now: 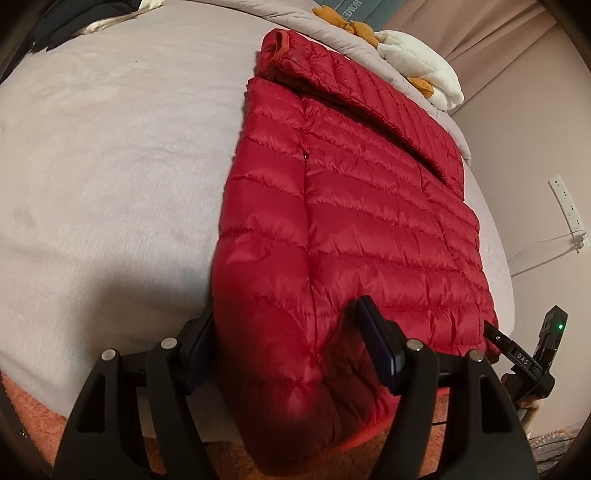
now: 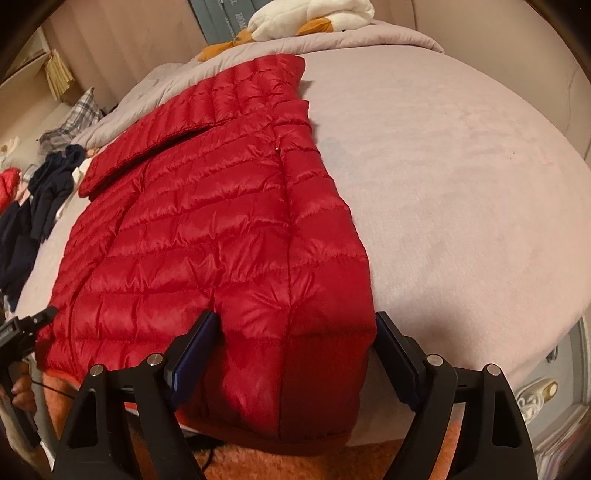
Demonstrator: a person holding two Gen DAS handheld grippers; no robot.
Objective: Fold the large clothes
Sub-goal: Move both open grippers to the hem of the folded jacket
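Where the room shows past the bed, walls are a pale pinkish beige, with curtain folds behind the headboard end and a white power strip fixed to the wall, its cord trailing down. Bed surface: light grey-lilac sheet, mostly smooth, faint creases; a folded grey duvet lies across the far end. Orange shaggy rug on the floor below the near edge. Dark navy clothes and a plaid cloth are piled at the bed's far side in the right wrist view.

Red quilted down jacket lies flat on the bed, hem hanging slightly over the near edge, one sleeve folded diagonally across the upper body. White and orange plush toy rests on the duvet beyond the collar.

Left gripper: jaws moderately wide, straddling the jacket's near hem corner; the inner pad presses into the fabric, the outer sits beside the edge; firm clamp cannot be confirmed. Right gripper: jaws wide, straddling the other hem corner, pads alongside the fabric, not visibly pinching.
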